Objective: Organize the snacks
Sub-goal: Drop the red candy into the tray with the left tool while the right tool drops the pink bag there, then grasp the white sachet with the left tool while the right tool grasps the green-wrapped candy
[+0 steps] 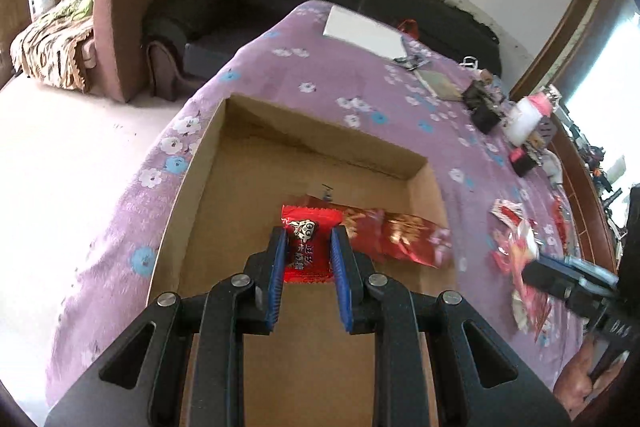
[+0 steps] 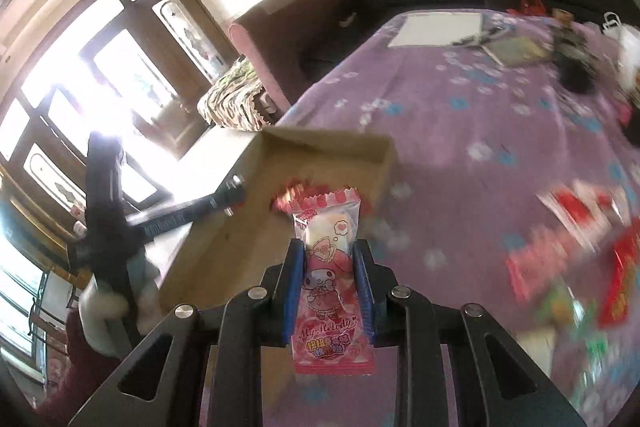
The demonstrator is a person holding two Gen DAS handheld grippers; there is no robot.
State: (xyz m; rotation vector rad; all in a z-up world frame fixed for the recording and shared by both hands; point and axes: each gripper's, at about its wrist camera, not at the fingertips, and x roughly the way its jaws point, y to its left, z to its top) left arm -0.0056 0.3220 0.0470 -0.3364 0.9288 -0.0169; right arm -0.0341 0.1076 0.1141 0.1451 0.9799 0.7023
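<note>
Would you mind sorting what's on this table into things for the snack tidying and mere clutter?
Job:
cardboard box
red snack packet in left gripper
pink My Melody packet in right gripper
loose snacks

Clutter:
white sheet
notebook

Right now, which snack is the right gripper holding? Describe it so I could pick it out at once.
Start at the purple floral tablecloth and the open cardboard box on it. Just in front of the box, the right gripper clamps a pink My Melody packet. Unlike the red wrappers nearby, it is pale pink, with a cartoon character and a see-through top.
</note>
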